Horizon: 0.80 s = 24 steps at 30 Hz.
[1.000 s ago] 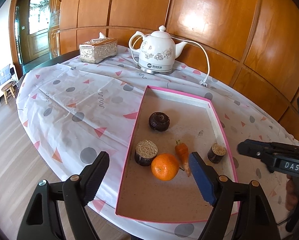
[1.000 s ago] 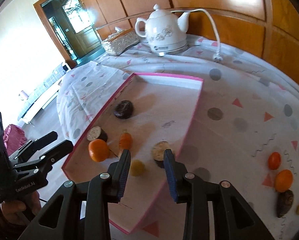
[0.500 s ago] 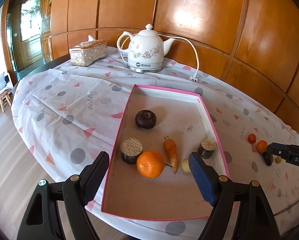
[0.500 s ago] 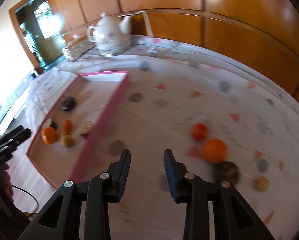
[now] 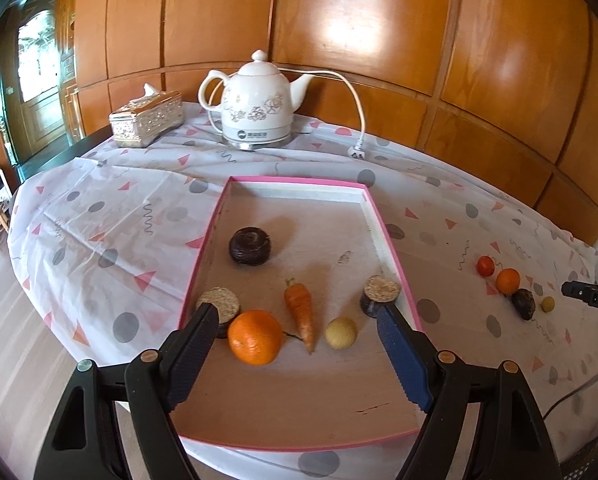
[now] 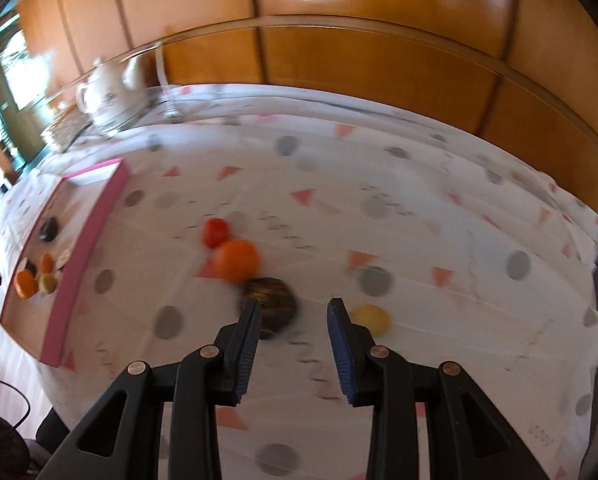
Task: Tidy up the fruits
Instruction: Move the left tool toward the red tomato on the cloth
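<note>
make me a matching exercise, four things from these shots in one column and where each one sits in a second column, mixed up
Things:
1. carrot
2. kettle
3. red tomato
4. tissue box

Places:
A. on the cloth outside the tray, beside a small orange
B. inside the pink tray
C. by the wall, left of the kettle
D. by the wall, behind the tray

Pairs: 1-B, 2-D, 3-A, 4-C

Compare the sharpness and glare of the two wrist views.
Left wrist view: sharp, the carrot and kettle crisp; bright glare on the wall panels; fisheye bends the panel lines. Right wrist view: motion-blurred, the orange and dark fruit smeared, the kettle soft; only the right gripper is sharp; glare at top.
</note>
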Tool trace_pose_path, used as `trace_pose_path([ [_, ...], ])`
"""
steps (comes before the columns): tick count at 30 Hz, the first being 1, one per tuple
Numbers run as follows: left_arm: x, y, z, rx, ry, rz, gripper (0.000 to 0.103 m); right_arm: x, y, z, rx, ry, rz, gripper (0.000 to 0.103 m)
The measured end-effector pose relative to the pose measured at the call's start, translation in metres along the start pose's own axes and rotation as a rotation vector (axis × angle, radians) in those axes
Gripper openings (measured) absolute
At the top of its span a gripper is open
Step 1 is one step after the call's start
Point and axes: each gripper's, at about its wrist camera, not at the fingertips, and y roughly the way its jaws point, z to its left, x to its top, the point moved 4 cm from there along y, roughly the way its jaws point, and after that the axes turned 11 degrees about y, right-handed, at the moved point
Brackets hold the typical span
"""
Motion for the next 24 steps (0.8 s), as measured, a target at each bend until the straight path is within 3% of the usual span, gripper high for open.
trace_pose_path([
  [24, 0.036, 0.017, -0.098, -0.14, 0.217, -0.004, 0.082, 0.003, -0.016, -0.147, -0.216, 0.36, -0.037, 0.034],
])
